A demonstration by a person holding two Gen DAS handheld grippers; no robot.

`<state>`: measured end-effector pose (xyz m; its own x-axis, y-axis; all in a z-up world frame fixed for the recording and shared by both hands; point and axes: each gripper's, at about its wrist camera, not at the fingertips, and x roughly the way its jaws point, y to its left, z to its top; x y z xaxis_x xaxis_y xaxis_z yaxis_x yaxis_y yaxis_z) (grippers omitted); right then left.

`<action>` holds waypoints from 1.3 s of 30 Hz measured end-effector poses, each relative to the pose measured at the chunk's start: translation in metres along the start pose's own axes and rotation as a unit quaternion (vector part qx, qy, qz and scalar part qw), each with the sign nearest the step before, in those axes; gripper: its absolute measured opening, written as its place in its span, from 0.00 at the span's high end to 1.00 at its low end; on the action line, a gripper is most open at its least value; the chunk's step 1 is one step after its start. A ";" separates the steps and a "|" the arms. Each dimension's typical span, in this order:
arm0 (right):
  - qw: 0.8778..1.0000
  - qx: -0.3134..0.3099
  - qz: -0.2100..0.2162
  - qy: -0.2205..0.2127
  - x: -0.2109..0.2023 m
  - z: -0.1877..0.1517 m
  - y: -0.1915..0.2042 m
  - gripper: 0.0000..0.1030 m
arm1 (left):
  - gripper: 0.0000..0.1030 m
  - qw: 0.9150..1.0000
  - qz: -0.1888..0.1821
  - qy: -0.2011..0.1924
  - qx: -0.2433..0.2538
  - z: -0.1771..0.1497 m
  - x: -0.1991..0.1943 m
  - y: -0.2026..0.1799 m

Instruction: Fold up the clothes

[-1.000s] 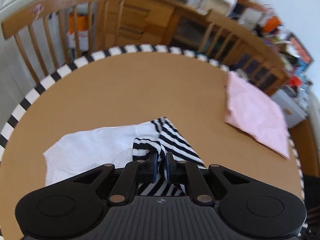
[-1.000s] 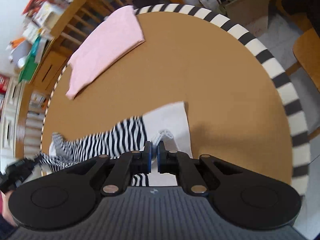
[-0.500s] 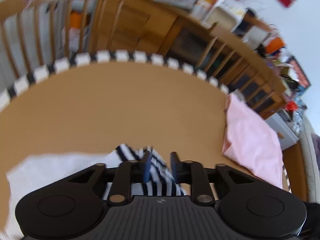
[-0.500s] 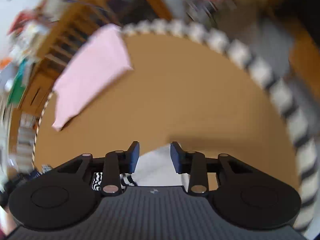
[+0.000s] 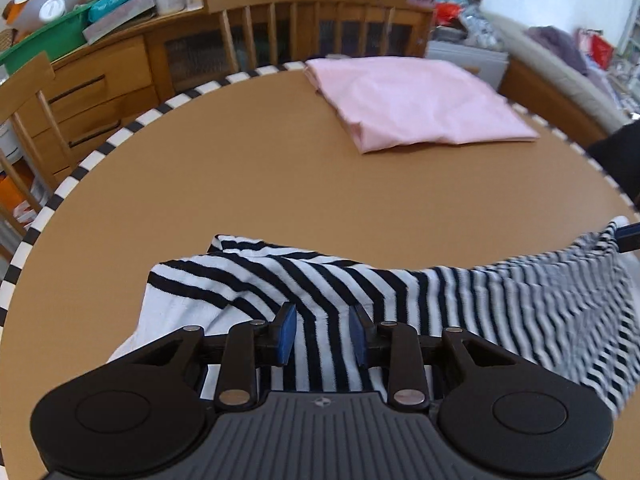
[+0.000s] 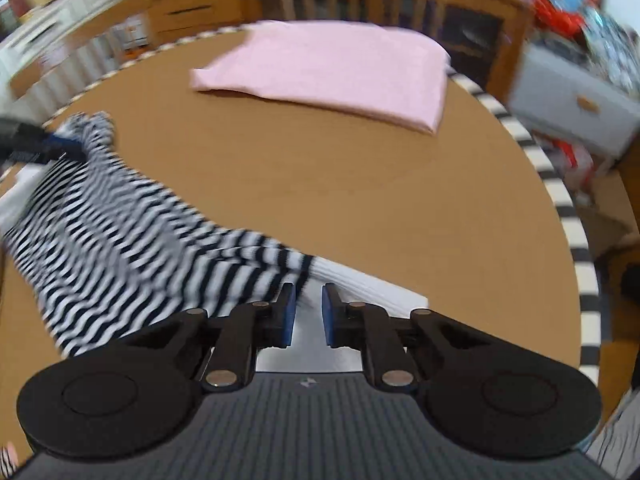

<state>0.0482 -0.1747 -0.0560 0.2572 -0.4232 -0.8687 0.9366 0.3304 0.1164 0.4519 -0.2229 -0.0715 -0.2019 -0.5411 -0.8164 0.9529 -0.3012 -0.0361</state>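
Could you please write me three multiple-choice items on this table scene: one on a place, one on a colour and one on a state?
1. Where does the pink cloth lie?
A. At the far side of the table
B. On a chair seat
C. On the floor

2. What colours run round the table's rim?
A. Plain red
B. Green and yellow
C. Black and white

3. In what state is the pink cloth?
A. Crumpled into a ball
B. Folded and lying flat
C. Hanging from a hook

Answers:
1 A: the pink cloth rests on the table at its far edge.
2 C: the rim is banded in black and white.
3 B: it lies flat with neat, straight folded edges.
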 end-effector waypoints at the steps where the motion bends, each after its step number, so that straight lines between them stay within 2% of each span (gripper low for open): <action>1: 1.000 0.009 0.000 -0.004 0.001 0.001 -0.002 0.88 | 0.68 1.000 0.004 -0.007 -0.007 0.001 0.001 0.000; 5: 1.000 0.023 -0.009 -0.015 0.003 0.001 -0.005 0.88 | 0.68 0.999 0.014 -0.021 -0.033 0.006 -0.003 0.005; 7: 0.999 0.017 -0.019 -0.025 -0.006 0.003 0.001 0.83 | 0.71 0.999 0.004 -0.032 -0.042 0.010 -0.013 0.002; 10: 0.999 -0.015 0.023 -0.044 -0.020 0.000 0.027 0.83 | 0.71 0.997 -0.044 -0.058 -0.010 0.008 -0.035 -0.023; 13: 0.996 -0.073 0.041 -0.032 -0.011 -0.003 0.059 0.84 | 0.69 0.995 -0.073 -0.052 0.047 0.001 -0.034 -0.058; 16: 0.997 -0.070 0.028 -0.020 0.010 0.000 0.070 0.84 | 0.67 0.996 -0.051 -0.026 0.069 -0.007 -0.012 -0.074; 19: 0.999 -0.041 0.000 -0.035 0.020 0.006 0.067 0.79 | 0.69 0.998 -0.014 -0.040 0.046 -0.007 -0.001 -0.068; 22: 0.999 -0.010 -0.008 -0.039 0.024 0.010 0.061 0.76 | 0.69 0.999 -0.010 -0.044 -0.002 -0.002 0.001 -0.058; 25: 0.999 -0.015 -0.010 -0.038 0.023 0.009 0.062 0.76 | 0.69 0.999 0.001 -0.040 0.013 -0.001 -0.001 -0.062; 29: 0.999 -0.006 -0.007 -0.046 0.011 0.005 0.067 0.76 | 0.68 0.999 0.001 -0.039 -0.008 -0.003 -0.014 -0.066; 30: 0.999 -0.004 -0.006 -0.048 0.008 0.004 0.068 0.76 | 0.67 0.999 -0.007 -0.045 -0.012 -0.007 -0.023 -0.070; 34: 0.996 -0.011 0.043 -0.080 -0.024 -0.021 0.085 0.75 | 0.59 0.996 -0.052 -0.065 -0.013 -0.034 -0.064 -0.088; 37: 0.995 -0.022 0.067 -0.076 -0.031 -0.048 0.100 0.75 | 0.59 0.997 -0.060 -0.052 -0.016 -0.064 -0.075 -0.096; 39: 0.995 -0.037 0.066 -0.066 -0.027 -0.064 0.109 0.75 | 0.59 0.998 -0.053 -0.038 -0.018 -0.083 -0.074 -0.098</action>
<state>0.1280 -0.0738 -0.0508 0.4110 -0.4779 -0.7764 0.8736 0.4498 0.1856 0.3918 -0.0885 -0.0556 -0.3166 -0.5659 -0.7613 0.9327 -0.3318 -0.1413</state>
